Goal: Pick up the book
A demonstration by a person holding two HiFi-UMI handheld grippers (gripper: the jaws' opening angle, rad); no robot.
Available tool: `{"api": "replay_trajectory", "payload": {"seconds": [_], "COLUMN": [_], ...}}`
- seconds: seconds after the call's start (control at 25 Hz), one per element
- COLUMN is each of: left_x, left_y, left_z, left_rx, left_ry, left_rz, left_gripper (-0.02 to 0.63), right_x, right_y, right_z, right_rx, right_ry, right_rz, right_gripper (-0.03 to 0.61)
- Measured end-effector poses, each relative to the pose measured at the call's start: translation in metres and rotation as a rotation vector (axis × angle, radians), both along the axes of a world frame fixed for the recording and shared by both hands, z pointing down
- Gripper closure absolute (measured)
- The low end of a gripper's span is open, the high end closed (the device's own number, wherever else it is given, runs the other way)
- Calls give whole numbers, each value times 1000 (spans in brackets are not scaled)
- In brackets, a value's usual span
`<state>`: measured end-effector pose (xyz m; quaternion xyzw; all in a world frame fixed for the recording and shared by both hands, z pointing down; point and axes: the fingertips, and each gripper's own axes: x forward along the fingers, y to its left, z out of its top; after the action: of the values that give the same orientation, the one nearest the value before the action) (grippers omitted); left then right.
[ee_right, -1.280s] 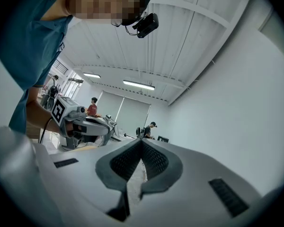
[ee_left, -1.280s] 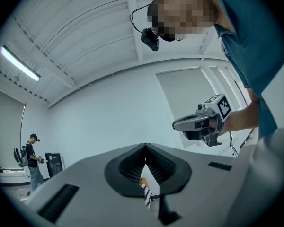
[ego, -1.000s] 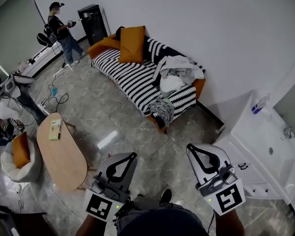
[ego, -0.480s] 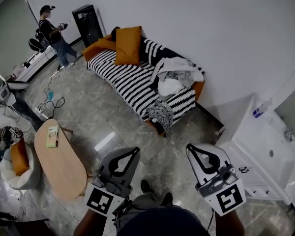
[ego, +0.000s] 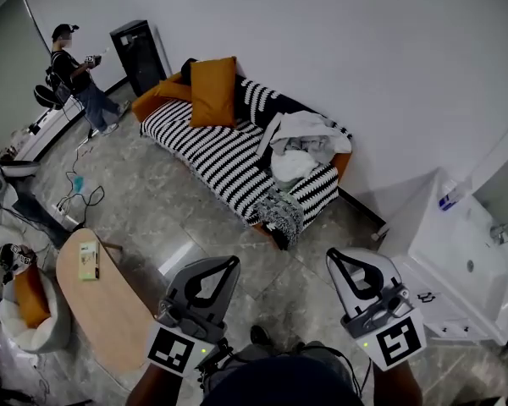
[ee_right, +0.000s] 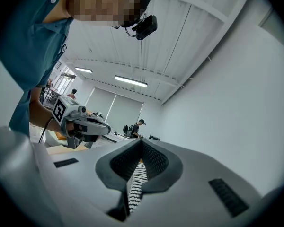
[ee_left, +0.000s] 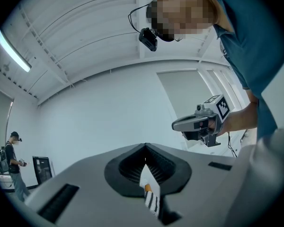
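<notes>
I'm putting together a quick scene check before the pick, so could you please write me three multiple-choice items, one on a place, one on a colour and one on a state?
1. Where does the book lie?
A. On the oval wooden table
B. On a chair
C. On a shelf

2. What colour is the upright cushion on the sofa?
A. Green
B. Orange
C. Blue

3. How does the right gripper stand?
A. Clamped on the book
B. Wide open
C. Shut, with nothing held

Answers:
1 A: the book lies flat on the table at the head view's left.
2 B: the cushion leaning against the striped sofa's back is plainly orange.
3 C: in the right gripper view the jaws meet at their tips with only the room beyond them, far from the book.
</notes>
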<state>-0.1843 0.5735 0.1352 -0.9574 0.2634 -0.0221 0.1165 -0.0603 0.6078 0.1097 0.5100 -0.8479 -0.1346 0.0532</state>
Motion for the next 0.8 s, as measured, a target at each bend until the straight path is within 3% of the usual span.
{"api": "replay_trajectory", "payload": {"seconds": [0.36, 0.8], "left_x": [-3, 51], "left_y": [-42, -101], "left_z": [10, 18], "left_rx": [-18, -42], "left_ry": [-4, -17], "left_rz": [31, -33], "left_gripper": [609, 609], "right_x": [-13, 42], "right_y": [-46, -113], "right_z": [1, 7], "right_rx": [-3, -13], "right_ry": [17, -24], "right_rz": [6, -57], "right_gripper": [567, 566]}}
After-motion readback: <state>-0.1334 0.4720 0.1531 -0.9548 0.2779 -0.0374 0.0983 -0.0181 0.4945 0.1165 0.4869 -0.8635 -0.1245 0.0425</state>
